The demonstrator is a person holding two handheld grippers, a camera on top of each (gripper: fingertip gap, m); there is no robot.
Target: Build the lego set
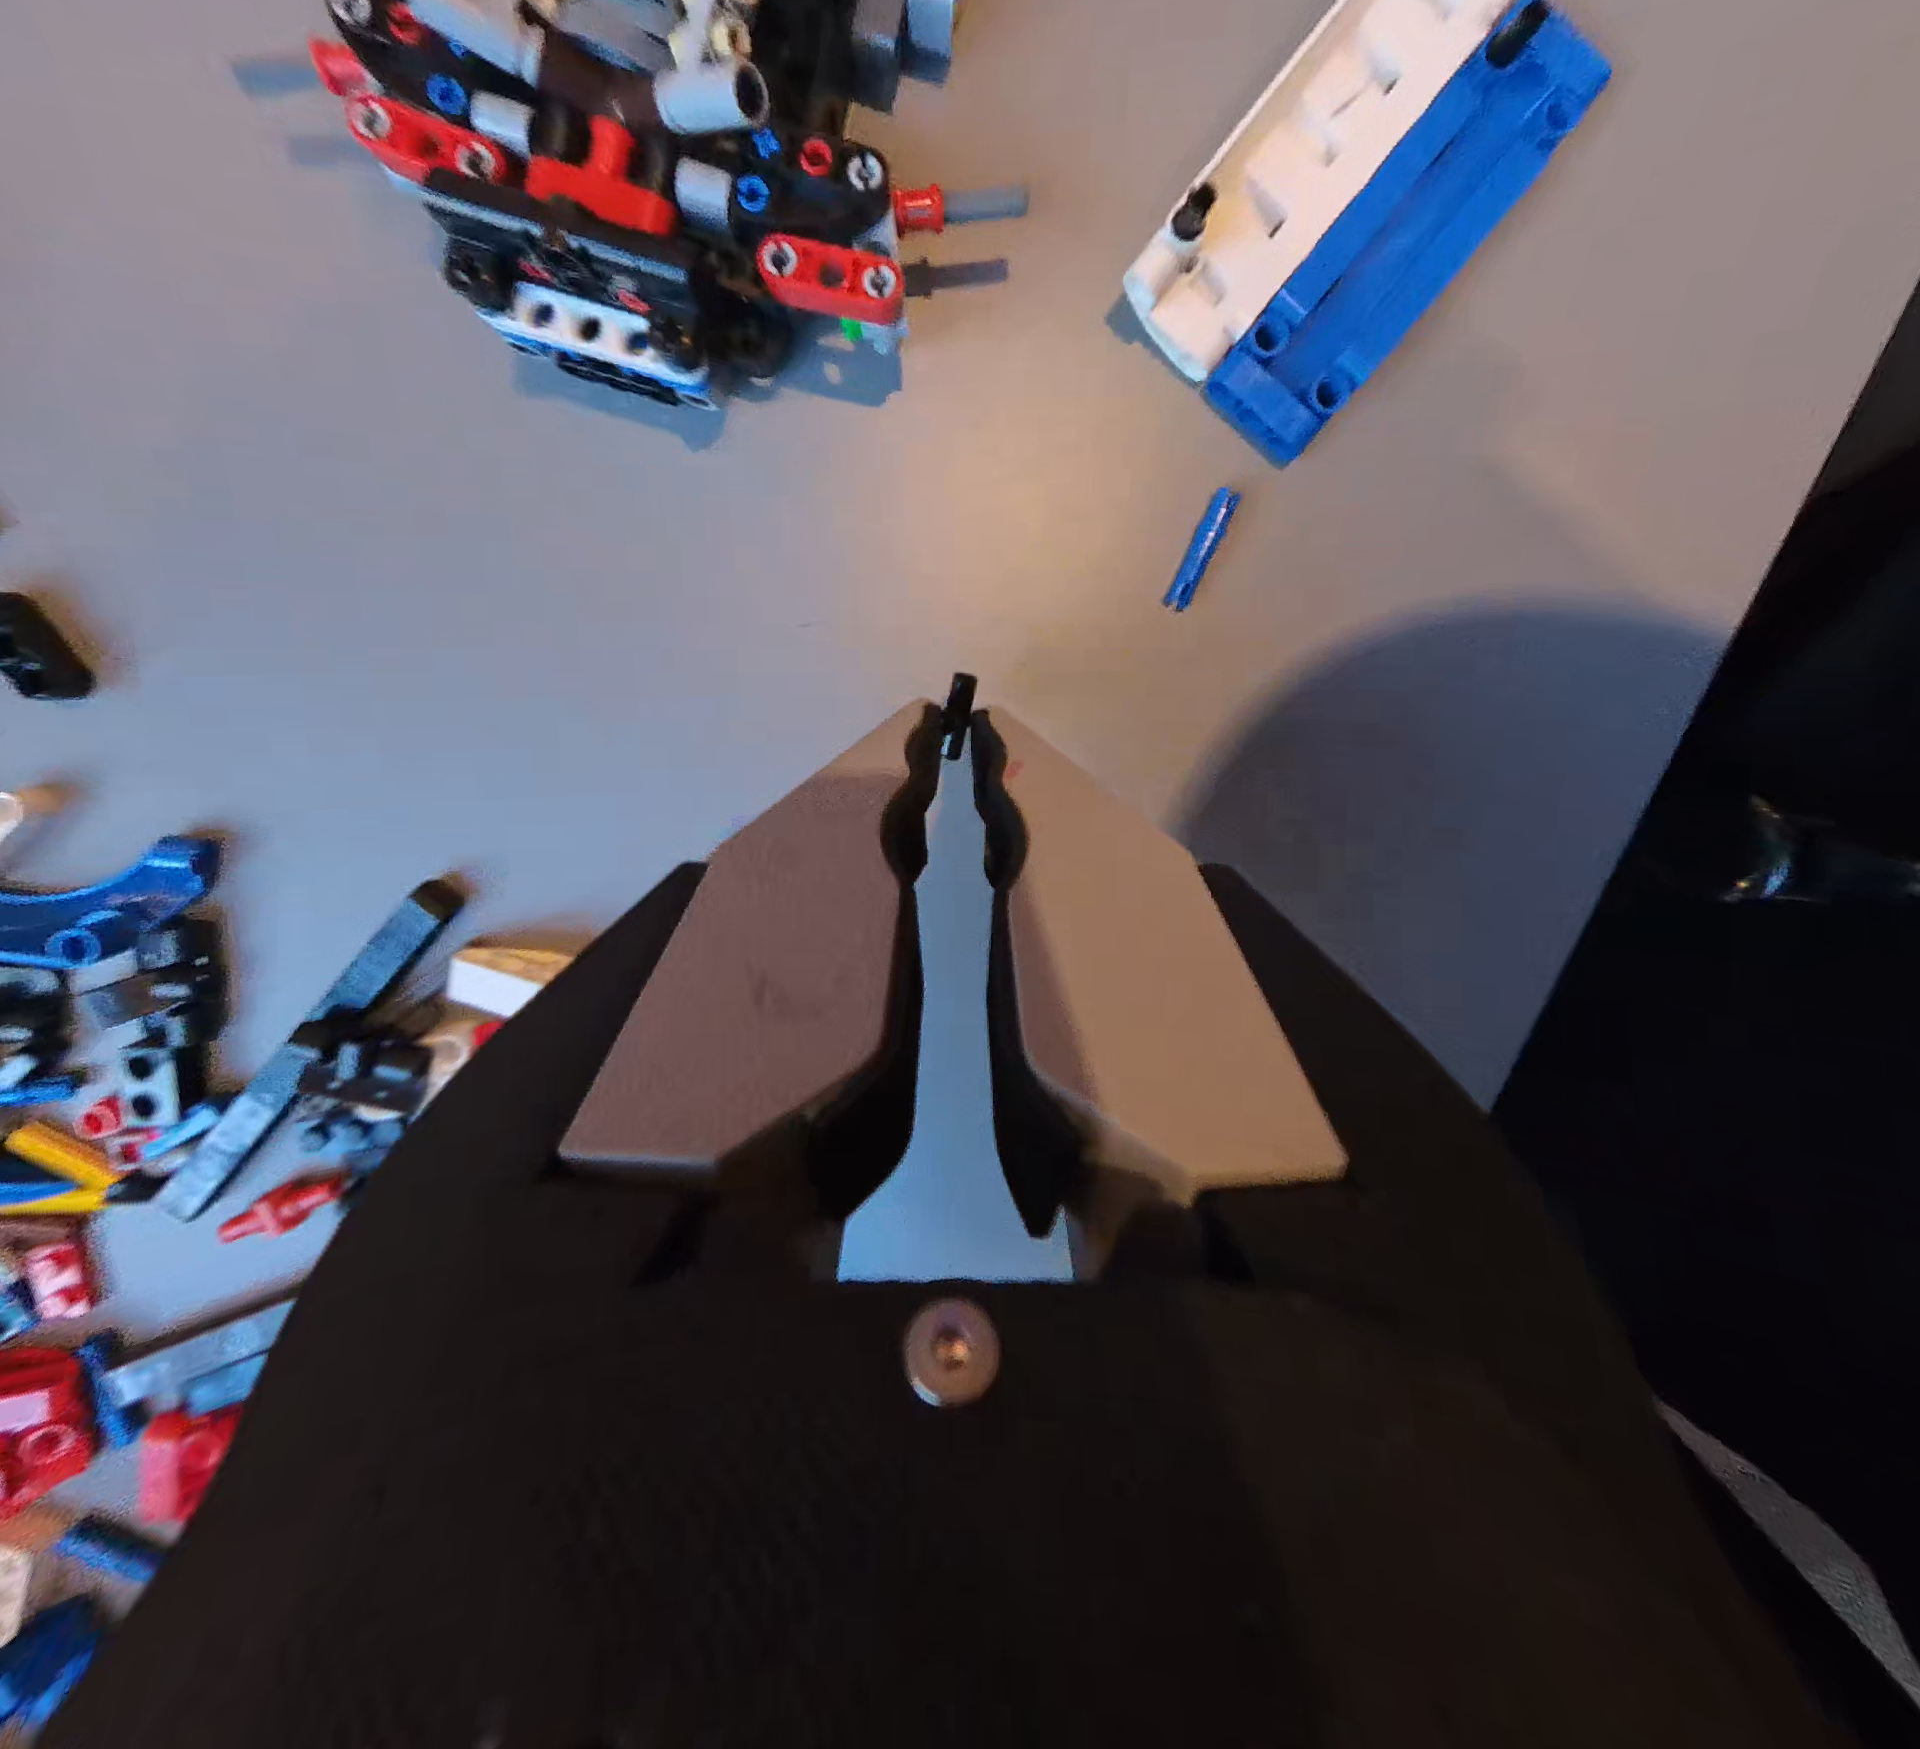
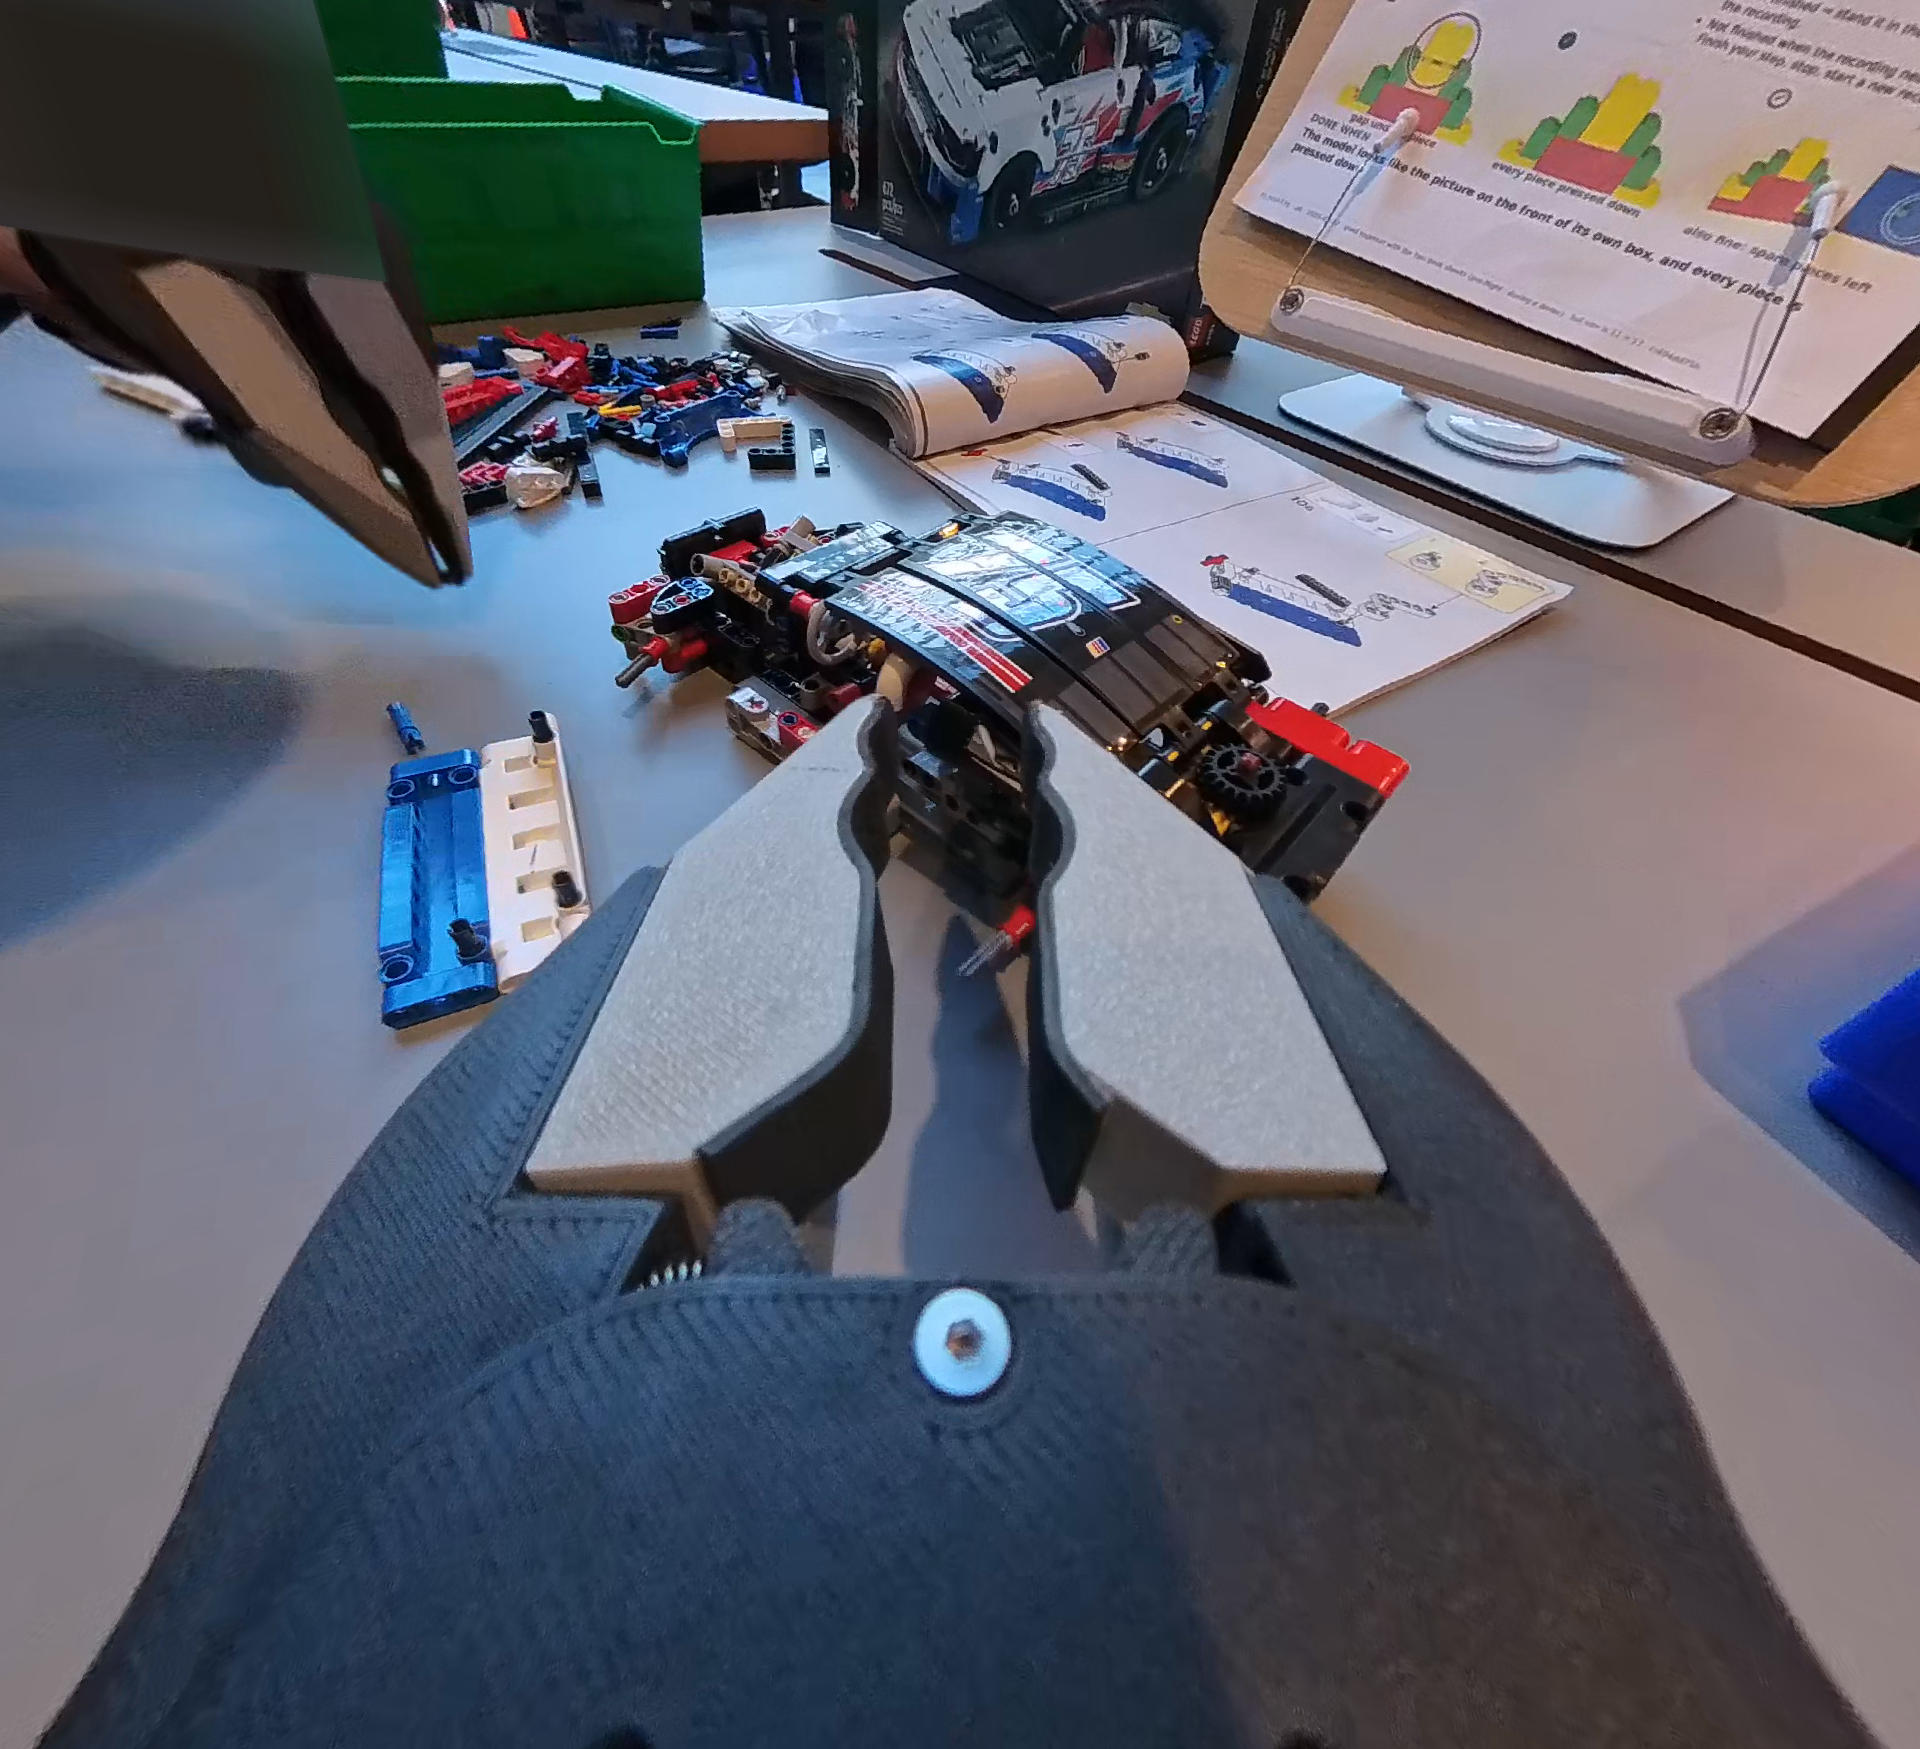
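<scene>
Left tongs [image 1: 958,731] clenched on a small black pin [image 1: 958,712], held above the grey worktop [image 1: 727,556], near a loose blue pin [image 1: 1200,548] and the blue-and-white panel assembly [image 1: 1361,203]. Right tongs [image 2: 956,743] released, jaws parted, tips at the near side of the partly built car model [image 2: 997,639], which lies mid-worktop; cannot tell if they touch it. Loose parts pile [image 2: 623,411] far left, open instruction booklet [image 2: 1195,494] and set box [image 2: 1049,58] beyond the model.
</scene>
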